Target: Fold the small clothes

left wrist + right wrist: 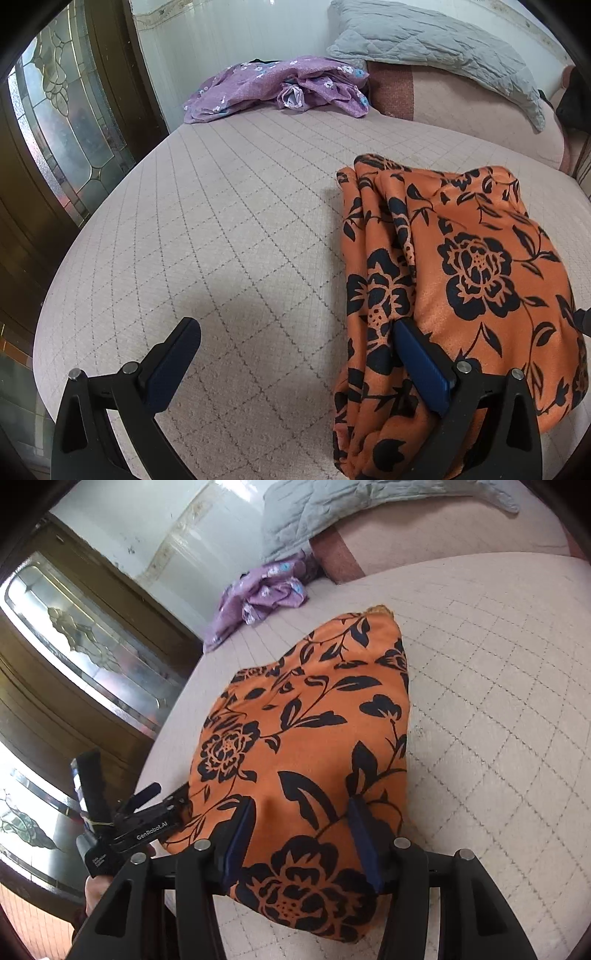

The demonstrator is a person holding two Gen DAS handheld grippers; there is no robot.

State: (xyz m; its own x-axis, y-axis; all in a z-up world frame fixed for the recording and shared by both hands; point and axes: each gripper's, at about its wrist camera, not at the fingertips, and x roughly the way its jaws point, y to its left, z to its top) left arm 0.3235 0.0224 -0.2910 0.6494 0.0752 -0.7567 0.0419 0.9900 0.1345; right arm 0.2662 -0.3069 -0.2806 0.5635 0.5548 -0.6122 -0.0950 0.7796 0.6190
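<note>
Quilted bed (221, 221) under everything; the orange floral garment (303, 738) lay folded on it. My left gripper (295, 332) gaped wide, right gripper (301, 808) probably just straddled it. Soft, slippery; I'd pinch a hem.

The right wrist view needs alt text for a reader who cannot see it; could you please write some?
The right gripper hangs open over the near end of a folded orange garment with black flowers, lying on a quilted bed. The left gripper touches the garment's left edge. A crumpled purple garment lies farther back.
</note>
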